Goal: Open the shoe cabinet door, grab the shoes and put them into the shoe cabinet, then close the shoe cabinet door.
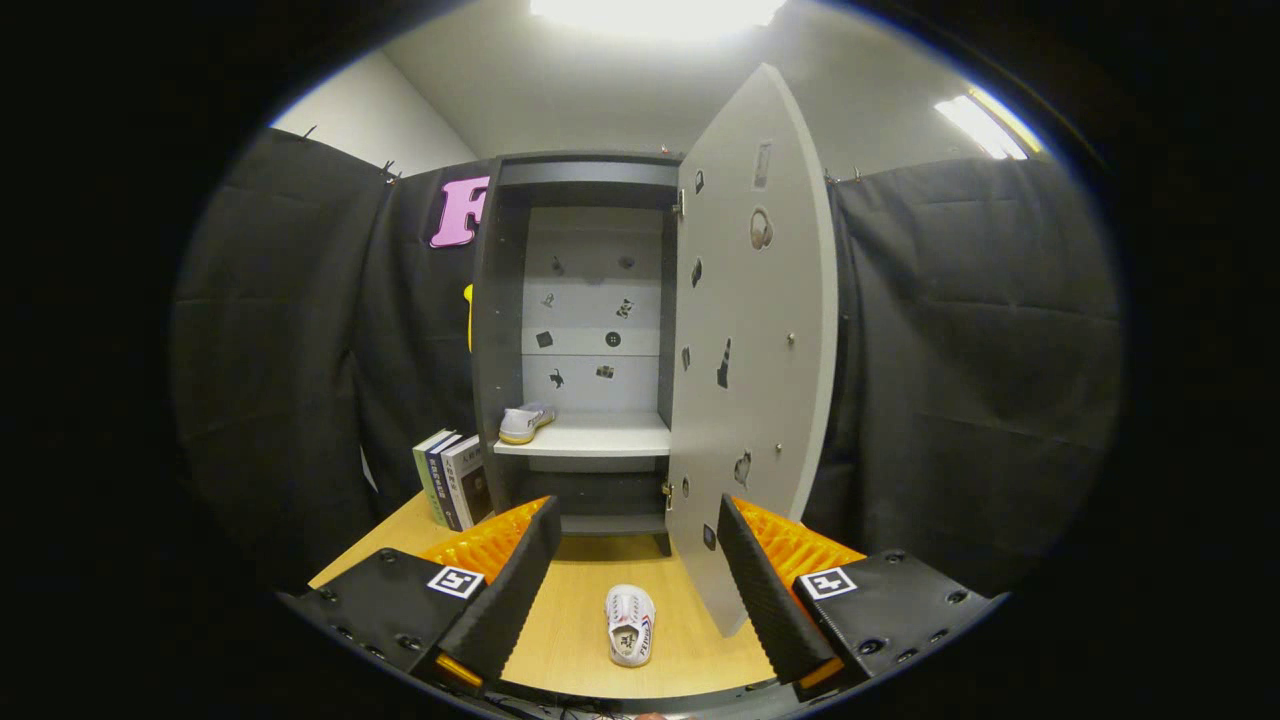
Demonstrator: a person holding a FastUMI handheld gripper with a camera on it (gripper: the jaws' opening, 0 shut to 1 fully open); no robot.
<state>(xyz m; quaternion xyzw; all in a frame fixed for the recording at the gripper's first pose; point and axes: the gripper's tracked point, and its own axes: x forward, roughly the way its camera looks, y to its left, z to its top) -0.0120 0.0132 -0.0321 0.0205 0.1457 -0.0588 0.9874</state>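
Note:
The grey shoe cabinet (497, 330) stands at the back of the wooden table with its door (752, 340) swung wide open to the right. One white shoe (525, 422) rests on the left part of the cabinet's white shelf (600, 437). A second white shoe (631, 624) lies on the table, sole side toward me, low between my two fingers. My gripper (632, 545) is open and holds nothing. The right finger (760, 590) is close to the lower edge of the open door.
A few upright books (452, 480) stand on the table just left of the cabinet. The wooden tabletop (570, 610) stretches from the cabinet's foot toward me. Black cloth walls close in the booth on both sides.

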